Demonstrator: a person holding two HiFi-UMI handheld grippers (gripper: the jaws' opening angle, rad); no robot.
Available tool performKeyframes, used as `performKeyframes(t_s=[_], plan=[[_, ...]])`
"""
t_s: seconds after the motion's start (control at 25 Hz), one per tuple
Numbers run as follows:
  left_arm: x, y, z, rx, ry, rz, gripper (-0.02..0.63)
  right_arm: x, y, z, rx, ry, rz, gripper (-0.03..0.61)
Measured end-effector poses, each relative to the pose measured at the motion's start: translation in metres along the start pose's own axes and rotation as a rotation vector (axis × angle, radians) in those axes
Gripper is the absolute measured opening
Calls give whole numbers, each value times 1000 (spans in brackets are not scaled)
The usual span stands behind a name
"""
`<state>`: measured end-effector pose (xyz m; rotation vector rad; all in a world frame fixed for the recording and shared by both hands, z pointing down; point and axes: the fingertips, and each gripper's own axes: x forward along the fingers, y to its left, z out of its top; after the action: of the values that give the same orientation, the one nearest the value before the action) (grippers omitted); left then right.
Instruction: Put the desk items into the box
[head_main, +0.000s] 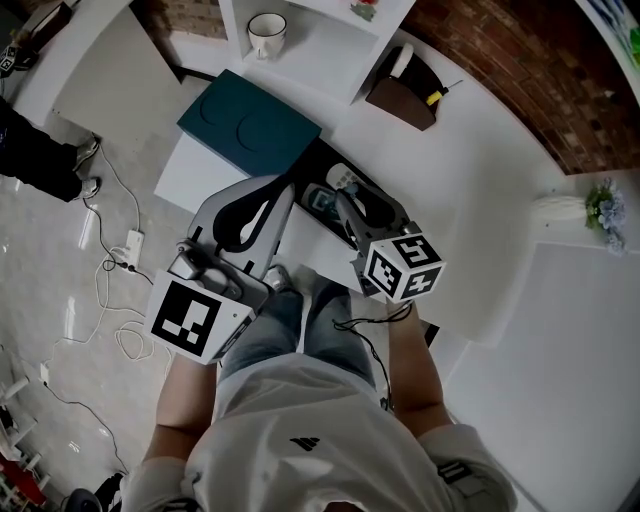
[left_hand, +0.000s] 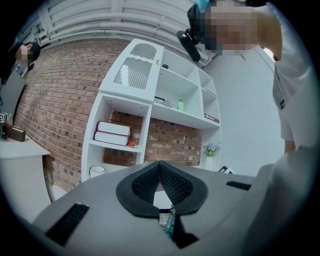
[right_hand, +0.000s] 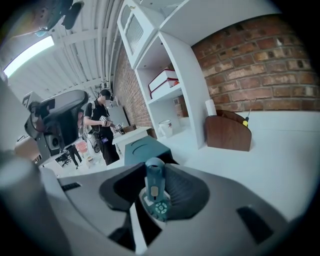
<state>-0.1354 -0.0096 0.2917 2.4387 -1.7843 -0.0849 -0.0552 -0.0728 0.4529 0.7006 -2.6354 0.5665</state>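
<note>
The right gripper (right_hand: 156, 170) clamps a slim teal-and-white plastic remote (right_hand: 154, 192), which stands upright between its jaws. The left gripper's (left_hand: 160, 167) jaw tips meet, closed together.

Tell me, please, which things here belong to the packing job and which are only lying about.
Job in hand:
right gripper, shut on the teal handheld device
teal box

Lying about:
white mug
brown wooden holder
books
flowers
</note>
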Motion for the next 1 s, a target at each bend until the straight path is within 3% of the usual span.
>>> performKeyframes(t_s=[0.4, 0.72, 1.0], plan=[[1, -4, 2, -2, -9, -15, 12, -22, -5, -17, 11, 27, 6, 135], [8, -14, 1, 3, -4, -40, 12, -29, -13, -61, -74, 176, -16, 137], [12, -19, 0, 7, 4, -44, 12, -30, -15, -68, -59, 184, -22, 137]])
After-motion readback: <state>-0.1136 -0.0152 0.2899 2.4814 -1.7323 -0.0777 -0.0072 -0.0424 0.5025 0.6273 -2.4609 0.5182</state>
